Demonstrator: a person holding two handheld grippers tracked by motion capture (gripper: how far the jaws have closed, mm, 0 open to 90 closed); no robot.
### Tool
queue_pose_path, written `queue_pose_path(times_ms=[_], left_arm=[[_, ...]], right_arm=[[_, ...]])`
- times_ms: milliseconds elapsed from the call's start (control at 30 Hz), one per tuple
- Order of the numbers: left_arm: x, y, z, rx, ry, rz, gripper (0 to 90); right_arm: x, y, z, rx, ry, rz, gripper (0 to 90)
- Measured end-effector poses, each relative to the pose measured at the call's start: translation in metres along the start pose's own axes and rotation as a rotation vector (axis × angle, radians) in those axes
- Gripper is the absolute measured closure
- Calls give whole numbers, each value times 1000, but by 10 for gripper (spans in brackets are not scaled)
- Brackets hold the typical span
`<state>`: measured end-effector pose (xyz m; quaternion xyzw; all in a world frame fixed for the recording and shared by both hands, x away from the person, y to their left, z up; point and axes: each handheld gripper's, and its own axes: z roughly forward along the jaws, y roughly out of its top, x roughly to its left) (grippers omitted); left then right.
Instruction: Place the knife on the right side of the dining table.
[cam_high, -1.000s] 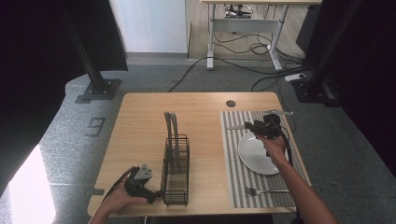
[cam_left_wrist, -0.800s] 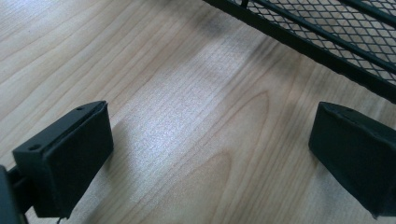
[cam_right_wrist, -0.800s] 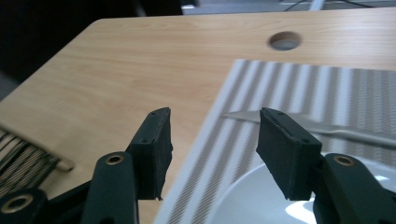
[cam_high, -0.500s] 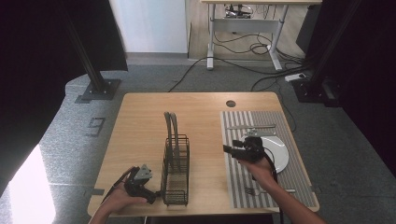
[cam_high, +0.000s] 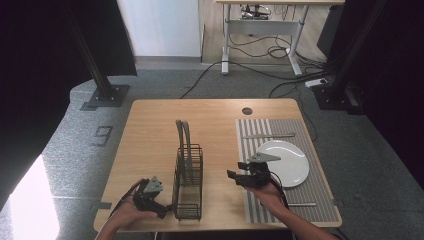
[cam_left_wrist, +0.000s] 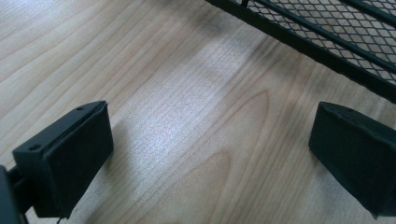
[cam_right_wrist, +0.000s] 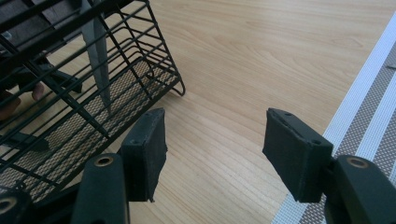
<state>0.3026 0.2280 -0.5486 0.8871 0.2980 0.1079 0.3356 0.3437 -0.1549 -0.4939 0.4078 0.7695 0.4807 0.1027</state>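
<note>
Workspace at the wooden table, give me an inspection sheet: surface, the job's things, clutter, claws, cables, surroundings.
Surface: wooden table, striped placemat on its right side.
Job's things: black wire rack at front centre, two grey pieces standing in it; white plate on the placemat; one utensil beyond the plate, another at the mat's front.
Clutter: nothing seen.
Claws: left claw open, nothing between its jaws, beside the rack's front corner; right claw open, nothing between its jaws, which have just been opening, over the bare wood between rack and placemat.
Cables: one trails from each claw; more on the floor beyond the table.
Surroundings: grey carpet, black stands, a desk frame at the back.
</note>
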Motion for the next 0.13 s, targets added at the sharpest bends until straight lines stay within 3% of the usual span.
queue_pose_path(times_ms=[133], left_arm=[[0,0,0,0,-1,1,0]], right_arm=[[-3,0,0,-11,-13,12,385]])
